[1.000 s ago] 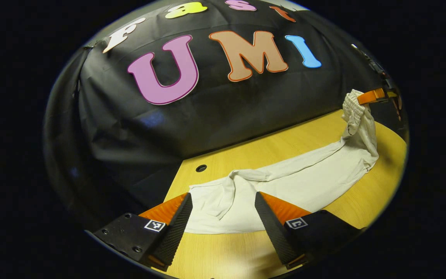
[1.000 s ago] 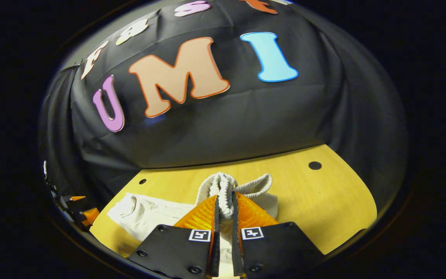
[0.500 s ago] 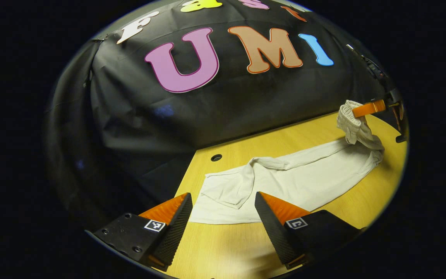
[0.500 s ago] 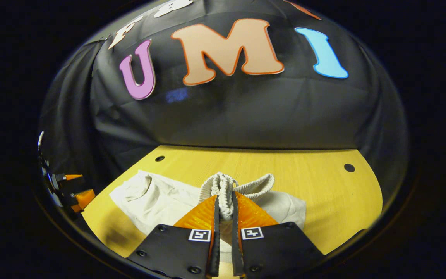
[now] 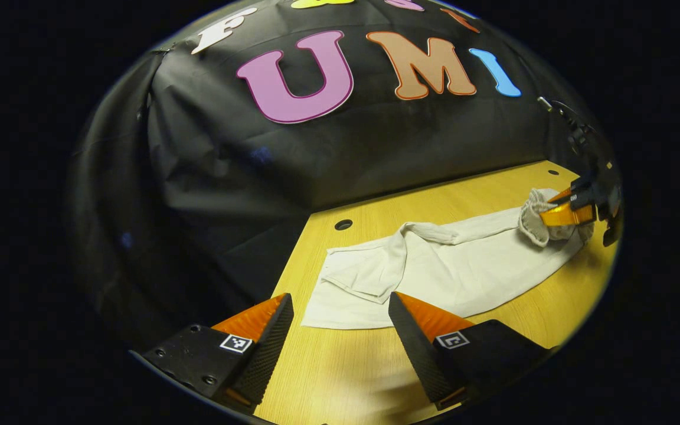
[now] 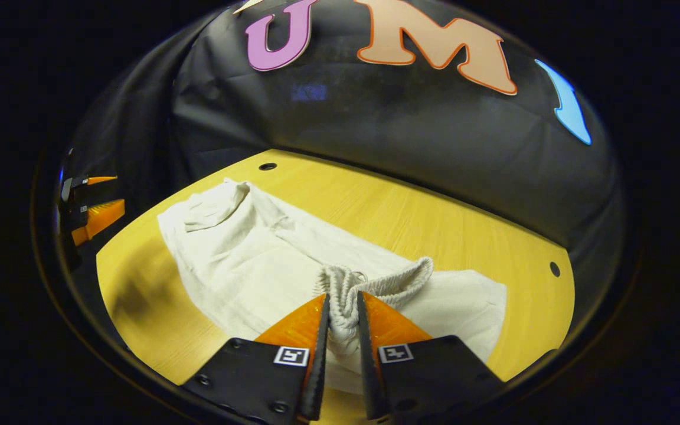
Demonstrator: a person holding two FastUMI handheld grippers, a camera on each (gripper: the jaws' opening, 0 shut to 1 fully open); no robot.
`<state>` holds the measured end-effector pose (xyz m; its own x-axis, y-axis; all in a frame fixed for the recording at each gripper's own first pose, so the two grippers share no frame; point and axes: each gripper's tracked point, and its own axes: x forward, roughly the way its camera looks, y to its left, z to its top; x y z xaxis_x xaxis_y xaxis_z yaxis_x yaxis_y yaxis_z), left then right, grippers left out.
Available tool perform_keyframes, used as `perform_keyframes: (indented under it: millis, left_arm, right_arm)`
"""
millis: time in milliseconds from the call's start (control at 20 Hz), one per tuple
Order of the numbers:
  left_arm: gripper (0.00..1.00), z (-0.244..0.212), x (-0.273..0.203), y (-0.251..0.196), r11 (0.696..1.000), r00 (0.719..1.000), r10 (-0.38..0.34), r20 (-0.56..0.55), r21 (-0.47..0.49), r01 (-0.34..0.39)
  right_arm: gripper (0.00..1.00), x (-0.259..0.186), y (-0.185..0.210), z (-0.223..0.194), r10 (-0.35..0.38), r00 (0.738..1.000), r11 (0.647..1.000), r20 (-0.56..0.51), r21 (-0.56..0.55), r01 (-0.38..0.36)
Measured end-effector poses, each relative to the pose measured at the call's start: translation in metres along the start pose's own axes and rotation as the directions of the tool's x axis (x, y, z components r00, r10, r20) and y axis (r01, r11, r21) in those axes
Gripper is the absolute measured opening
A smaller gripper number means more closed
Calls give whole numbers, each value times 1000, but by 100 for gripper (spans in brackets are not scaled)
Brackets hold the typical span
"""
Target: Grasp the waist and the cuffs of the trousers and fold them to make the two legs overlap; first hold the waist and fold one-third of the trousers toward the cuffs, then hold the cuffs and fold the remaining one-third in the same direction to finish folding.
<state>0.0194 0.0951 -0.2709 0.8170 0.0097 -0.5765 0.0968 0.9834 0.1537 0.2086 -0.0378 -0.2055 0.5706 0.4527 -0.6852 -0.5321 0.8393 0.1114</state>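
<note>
Two grippers | left gripper (image 5: 340,330): lower frame, fingers wide apart, empty, just short of cuffs (image 5: 340,295) | trousers (image 5: 434,271): mid-frame, flat on desk (image 5: 340,378), soft, light, limp | right gripper (image 6: 340,330): fingers pinching bunched waist (image 6: 369,283); best hold is elastic band.

The wooden table (image 5: 328,378) is bare between the left gripper (image 5: 340,321) and the near hem of the trousers (image 5: 434,274). In the right gripper view, a wide bare strip of table lies between the trousers (image 6: 245,254) and the black cloth wall (image 6: 411,153), which closes off the far side. The right gripper (image 6: 343,313) occupies the waistband (image 6: 375,283) end.
</note>
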Motion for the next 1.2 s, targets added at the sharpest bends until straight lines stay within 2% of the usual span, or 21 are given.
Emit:
perform_keyframes:
  millis: [50, 100, 150, 200, 250, 300, 450, 750, 900, 1200]
  left_arm:
    - [96, -3, 2, 0, 1000, 1000, -4, -7, -6, 4]
    - [96, -6, 5, 1, 1000, 1000, -6, -13, -12, 6]
    - [97, -8, 9, 0, 1000, 1000, -11, -20, -16, 11]
    - [96, -12, 13, 0, 1000, 1000, -14, -28, -18, 14]
    - [92, -14, 18, 1, 1000, 999, -20, -33, -19, 19]
    - [96, -15, 24, 3, 1000, 999, -24, -38, -21, 23]
    - [96, -19, 48, 8, 997, 998, -43, -49, -61, 40]
    - [96, -49, 93, 28, 989, 993, -65, -103, -137, 51]
    - [96, -65, 117, 31, 972, 986, -100, -132, -225, 68]
    - [96, -94, 138, 34, 921, 973, -129, -192, -386, 46]
  right_arm:
    - [50, -7, 1, 12, 12, 1000, 1000, 21, -10, -12]
    - [61, -22, -5, 32, 6, 999, 1000, 53, -29, -4]
    - [98, -34, -8, 48, 5, 997, 999, 81, -41, -2]
    - [96, -42, -12, 47, 8, 995, 999, 103, -42, -3]
    - [97, -52, -17, 53, 9, 992, 999, 122, -35, -5]
    - [99, -65, -18, 55, 7, 991, 1000, 136, -23, -4]
    - [99, -81, -30, 60, -14, 989, 1000, 144, 18, 12]
    - [98, -79, -42, 44, -95, 989, 993, 117, 74, 87]
    - [98, -74, -42, 30, -129, 988, 989, 88, 80, 122]
    - [98, -77, -33, 14, -147, 988, 988, 56, 58, 144]
